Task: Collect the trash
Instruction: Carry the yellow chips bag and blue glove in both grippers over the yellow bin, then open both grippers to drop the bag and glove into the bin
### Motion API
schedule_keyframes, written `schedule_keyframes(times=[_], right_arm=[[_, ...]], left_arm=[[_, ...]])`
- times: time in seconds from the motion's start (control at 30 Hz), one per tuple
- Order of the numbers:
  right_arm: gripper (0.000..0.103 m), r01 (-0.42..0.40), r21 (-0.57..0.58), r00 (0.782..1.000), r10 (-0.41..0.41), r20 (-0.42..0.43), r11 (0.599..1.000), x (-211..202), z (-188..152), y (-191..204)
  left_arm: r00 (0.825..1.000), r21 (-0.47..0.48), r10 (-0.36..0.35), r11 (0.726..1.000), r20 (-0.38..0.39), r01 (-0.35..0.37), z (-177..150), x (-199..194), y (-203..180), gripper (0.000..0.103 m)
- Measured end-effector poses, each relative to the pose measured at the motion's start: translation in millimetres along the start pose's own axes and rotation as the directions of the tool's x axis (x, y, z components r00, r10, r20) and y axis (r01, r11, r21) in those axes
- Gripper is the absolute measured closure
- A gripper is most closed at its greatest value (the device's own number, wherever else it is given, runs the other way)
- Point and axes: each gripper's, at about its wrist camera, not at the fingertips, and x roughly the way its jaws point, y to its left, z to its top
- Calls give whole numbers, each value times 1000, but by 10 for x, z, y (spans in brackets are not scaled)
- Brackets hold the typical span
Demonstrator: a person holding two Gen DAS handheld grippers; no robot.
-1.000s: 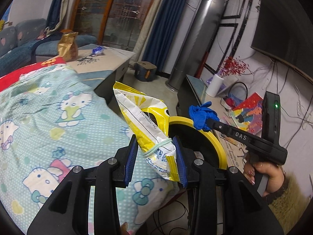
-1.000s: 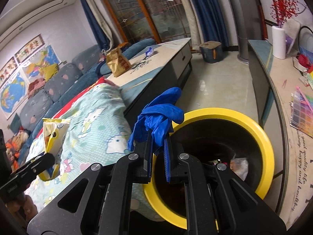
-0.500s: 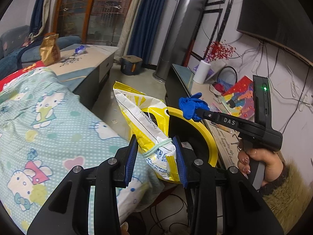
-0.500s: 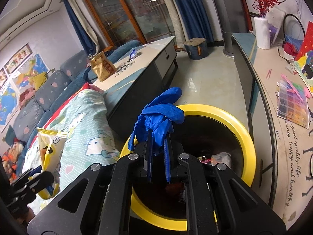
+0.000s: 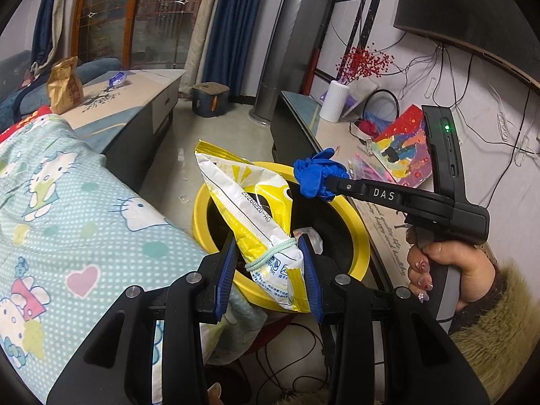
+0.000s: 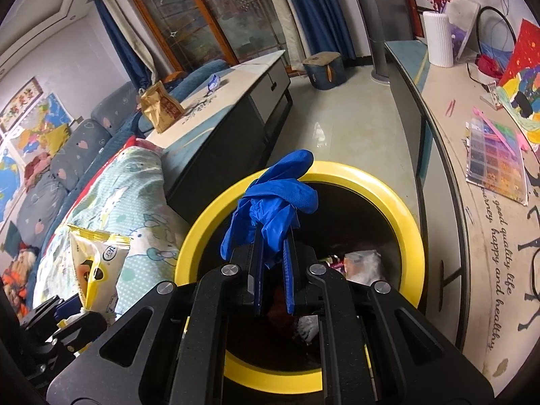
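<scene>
While both grippers have come down and in toward the yellow-rimmed bin (image 6: 398,202) over the last second, neither grip has changed: the left gripper (image 5: 268,270) is clamped on the lower end of the yellow snack bag (image 5: 256,209), and the right gripper (image 6: 272,270) is pinched fully together on the crumpled blue glove (image 6: 273,206). In the right wrist view the bin mouth now fills much more of the frame and sits directly under the glove; in the left wrist view the bag's held end hangs over the near rim, with the rest of it across the opening. My read: transport is basically done, release is the step left. The bag's long axis runs from the pads up and away, tilted left in the left wrist view, sealed top edge pointing toward the floor beyond the bin; a rubber band wraps it near the pads. The glove has no clear axis, a wad with one lobe sticking up. Other trash already lies in the bin. A brown paper bag (image 6: 162,106) and a blue wrapper (image 6: 213,83) sit on the low table (image 6: 236,77), well apart.
</scene>
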Motion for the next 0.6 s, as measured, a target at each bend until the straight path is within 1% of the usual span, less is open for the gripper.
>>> schedule_keyframes(times=[0.4, 0.6], right_arm=[[96, 17, 28, 999, -16, -52, 999, 99, -71, -155], [91, 19, 41, 998, -16, -60, 999, 101, -90, -217]], left_arm=[[999, 9, -22, 1000, -42, 23, 24, 318, -34, 68], [997, 1, -31, 1000, -65, 31, 51, 511, -25, 66]])
